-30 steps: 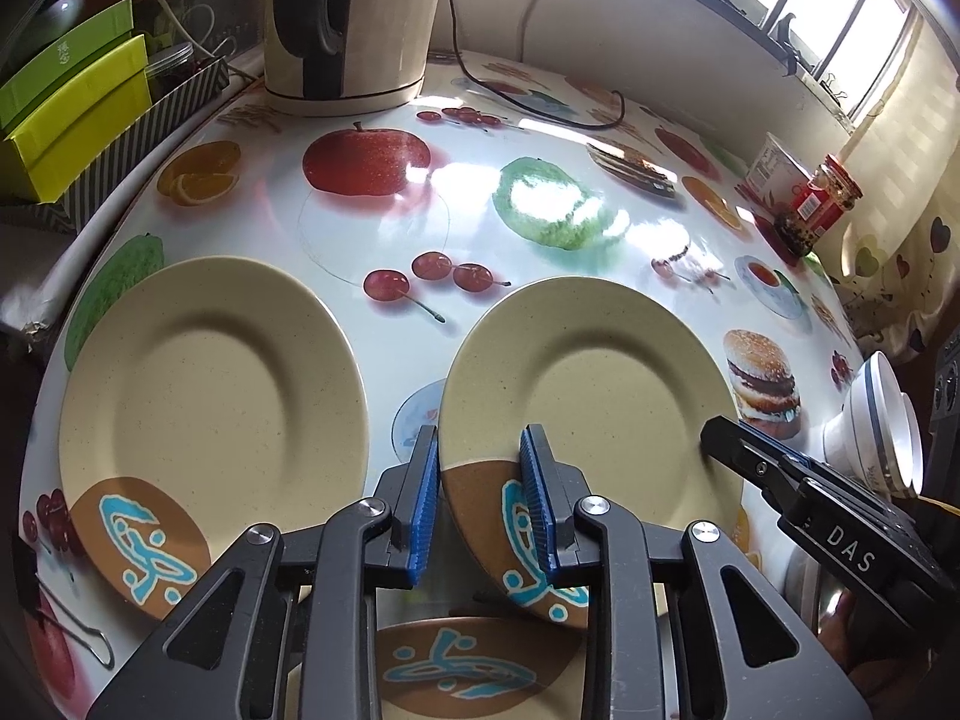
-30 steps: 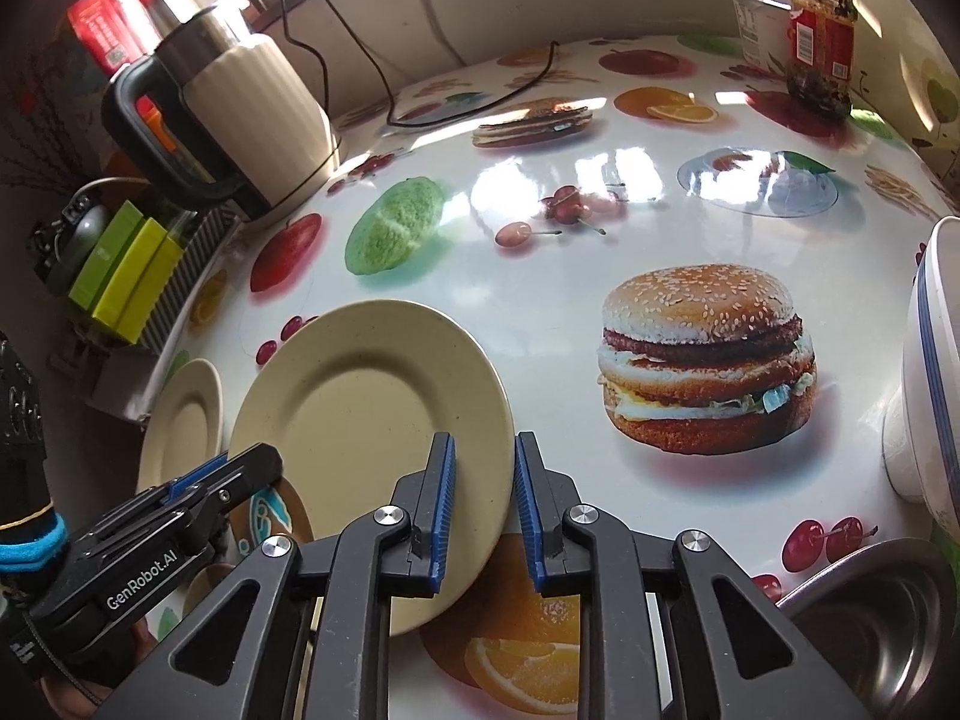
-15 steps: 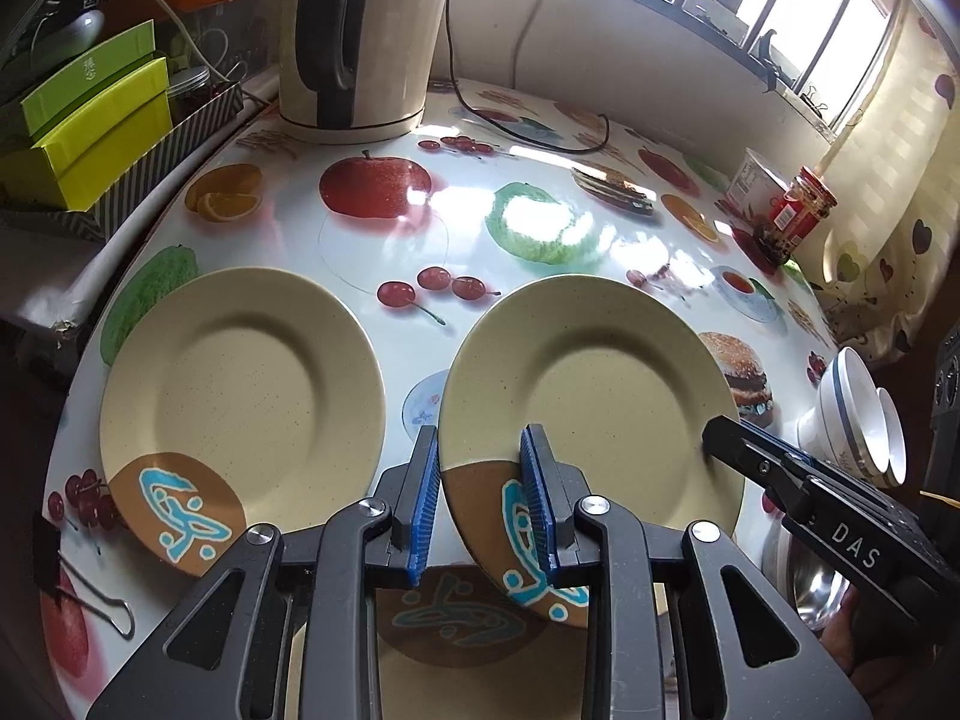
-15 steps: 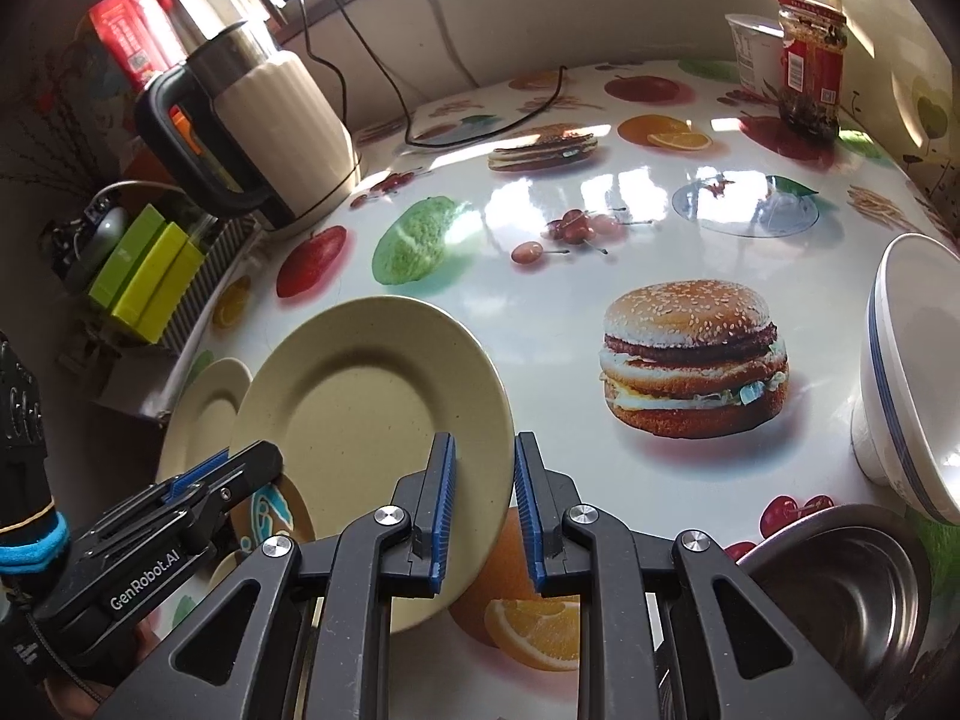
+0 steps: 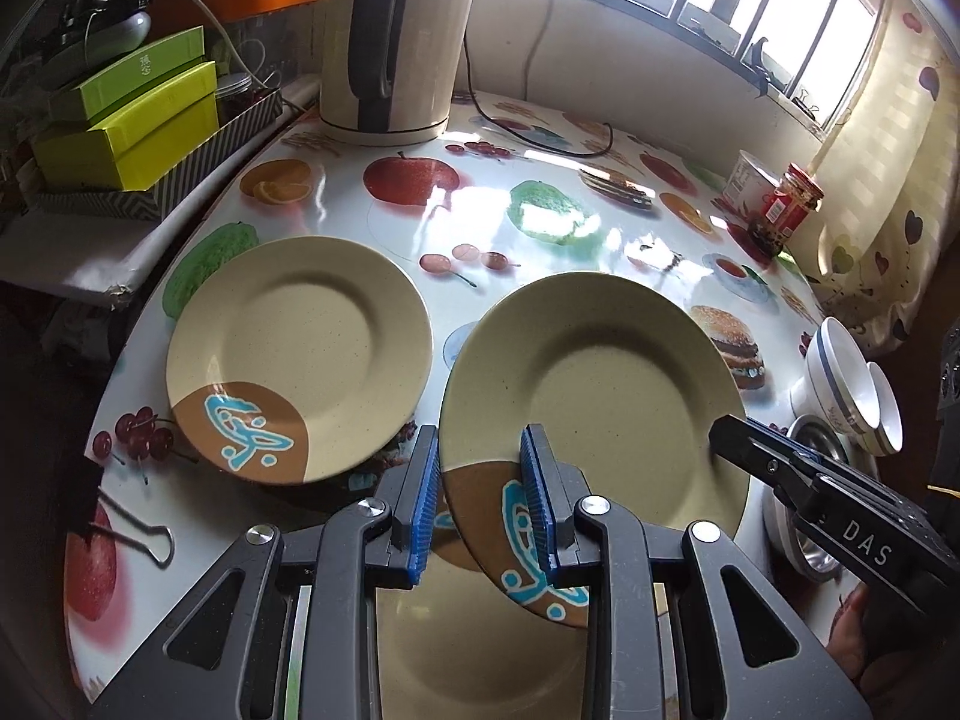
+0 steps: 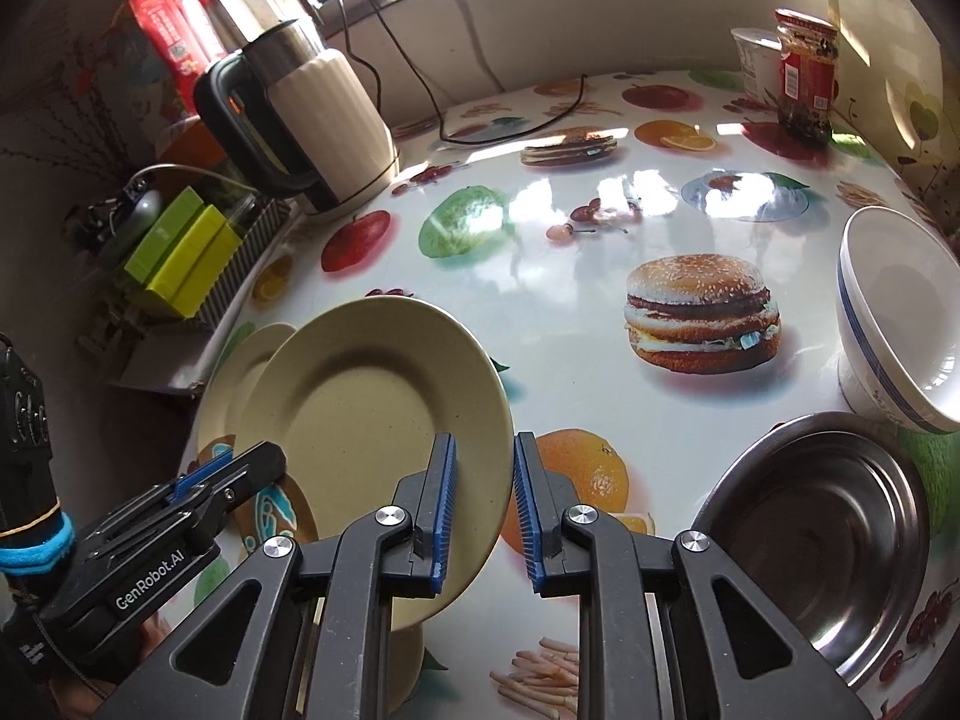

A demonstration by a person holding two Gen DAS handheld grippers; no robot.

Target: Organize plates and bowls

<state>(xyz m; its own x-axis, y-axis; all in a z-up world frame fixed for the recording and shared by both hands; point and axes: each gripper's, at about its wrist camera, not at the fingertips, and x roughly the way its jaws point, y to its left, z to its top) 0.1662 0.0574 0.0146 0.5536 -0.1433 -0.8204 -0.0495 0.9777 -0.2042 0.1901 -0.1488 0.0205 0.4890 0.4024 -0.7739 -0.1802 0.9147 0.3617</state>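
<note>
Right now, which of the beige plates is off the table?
The right-hand plate, tilted and gripped at its rim by the left gripper and the right gripper. The left-hand plate lies flat on the table.

A cream electric kettle (image 5: pixel 393 42) stands at the far edge of the food-print tablecloth (image 5: pixel 480 222) (cord trailing); a red-labelled jar (image 5: pixel 791 204) near the far right corner, green boxes (image 5: pixel 129 114) beyond the left edge.
</note>
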